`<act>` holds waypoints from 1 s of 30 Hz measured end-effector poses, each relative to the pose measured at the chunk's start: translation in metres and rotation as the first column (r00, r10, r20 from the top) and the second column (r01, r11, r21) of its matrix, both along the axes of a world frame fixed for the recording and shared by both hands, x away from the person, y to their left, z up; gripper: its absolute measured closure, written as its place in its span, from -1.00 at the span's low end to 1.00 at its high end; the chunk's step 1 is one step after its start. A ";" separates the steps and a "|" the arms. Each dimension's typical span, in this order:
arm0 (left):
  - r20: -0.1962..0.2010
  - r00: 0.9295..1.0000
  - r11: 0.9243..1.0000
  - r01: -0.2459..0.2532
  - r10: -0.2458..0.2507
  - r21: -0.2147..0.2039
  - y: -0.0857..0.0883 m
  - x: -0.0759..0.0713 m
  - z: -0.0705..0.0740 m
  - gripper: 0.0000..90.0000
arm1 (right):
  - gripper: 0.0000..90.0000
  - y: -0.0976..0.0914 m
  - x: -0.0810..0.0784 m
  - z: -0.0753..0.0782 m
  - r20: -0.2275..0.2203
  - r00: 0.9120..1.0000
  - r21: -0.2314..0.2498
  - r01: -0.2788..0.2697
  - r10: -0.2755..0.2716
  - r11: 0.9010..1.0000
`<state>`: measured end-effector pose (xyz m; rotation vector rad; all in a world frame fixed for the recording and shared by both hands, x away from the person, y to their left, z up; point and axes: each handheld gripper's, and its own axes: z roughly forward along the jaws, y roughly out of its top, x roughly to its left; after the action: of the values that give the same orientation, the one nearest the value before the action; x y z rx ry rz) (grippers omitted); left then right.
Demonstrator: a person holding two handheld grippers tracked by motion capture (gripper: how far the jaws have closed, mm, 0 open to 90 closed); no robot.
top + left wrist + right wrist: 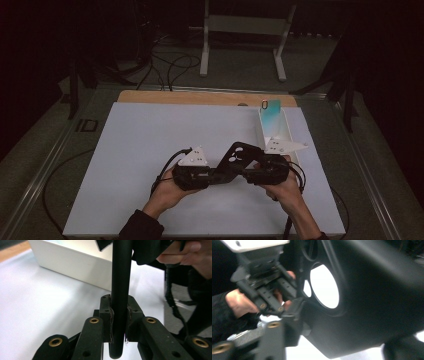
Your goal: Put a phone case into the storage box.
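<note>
Clearly a handover is under way above the white worktop (pixel 125 165). At the left, the left claw (pixel 212 176) is pinching one end of a flat black plastic panel with round holes (pixel 235 159); the left gripper view shows its pads (pixel 110 322) pressed against both faces of the panel's thin edge, seated deep between the jaws. The panel spans the gap between the two claws, held in the air and tilted up toward the middle. At the right, the right claw (pixel 249 174) sits at the panel's other end, but its own view is blurred and I cannot tell whether its pads are gripping. Behind it stands a white open box (pixel 287 132) with a teal card (pixel 270 114) upright at its far end. To do this step well, the left claw should, I judge, keep firm pressure and stay level until the right one is fully clear, so the panel neither twists nor drops.
</note>
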<state>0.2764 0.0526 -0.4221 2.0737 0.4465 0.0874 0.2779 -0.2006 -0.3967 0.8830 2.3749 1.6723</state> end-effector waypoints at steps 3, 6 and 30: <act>0.027 0.999 0.999 -0.026 0.026 0.019 -0.001 -0.001 0.000 0.77 | -0.45 0.003 -0.001 0.001 0.006 0.999 -0.017 0.053 -0.053 0.998; 0.039 0.997 0.998 -0.061 0.061 0.021 0.001 0.000 0.000 0.78 | -0.62 0.002 -0.002 0.003 0.007 0.995 -0.020 0.097 -0.096 0.995; 0.073 0.990 0.992 -0.123 0.121 0.033 -0.002 -0.003 -0.005 0.78 | -0.70 0.000 0.006 0.011 -0.091 0.965 0.133 0.257 -0.246 0.957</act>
<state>0.2731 0.0507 -0.4275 2.0721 0.5315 0.2430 0.2840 -0.2005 -0.3861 1.2337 2.0961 1.7507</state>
